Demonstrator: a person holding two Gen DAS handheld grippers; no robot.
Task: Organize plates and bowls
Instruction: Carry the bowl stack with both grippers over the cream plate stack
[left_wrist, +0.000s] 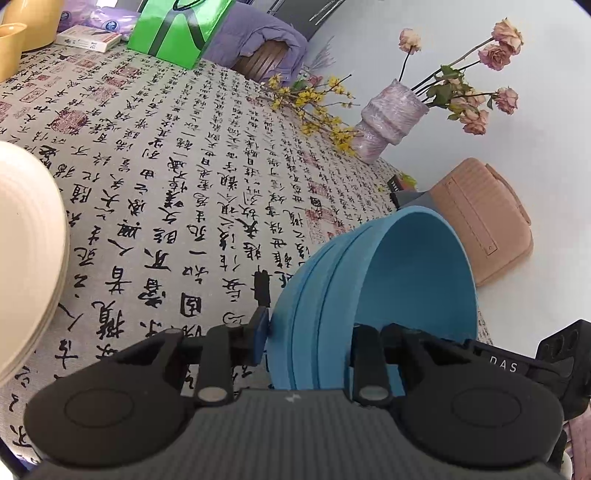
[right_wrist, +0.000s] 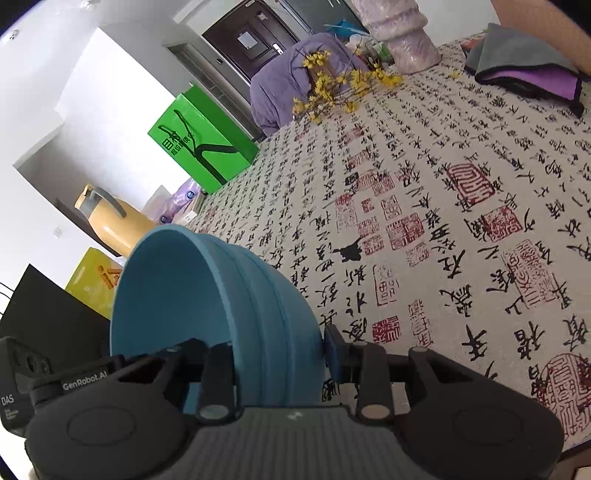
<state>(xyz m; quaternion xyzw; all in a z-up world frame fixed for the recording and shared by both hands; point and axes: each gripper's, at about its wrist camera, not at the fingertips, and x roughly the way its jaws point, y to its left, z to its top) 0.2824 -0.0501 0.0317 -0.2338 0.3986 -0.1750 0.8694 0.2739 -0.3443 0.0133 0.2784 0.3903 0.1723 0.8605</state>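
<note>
Two grippers clamp one blue bowl (left_wrist: 373, 306) by opposite walls: the left gripper (left_wrist: 310, 350) low in its frame, the right gripper (right_wrist: 277, 362) likewise, each with one finger inside. It hangs tilted over the tablecloth (left_wrist: 184, 184). Cream plates (left_wrist: 26, 251) fill the left edge; a vase (left_wrist: 388, 118) stands upper right.

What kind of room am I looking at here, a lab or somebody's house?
Most likely a home dining area. A table wears a calligraphy-print tablecloth, a wrapped vase of dried roses stands at its far edge, and a chair draped in purple fabric sits beside a dark door.
</note>
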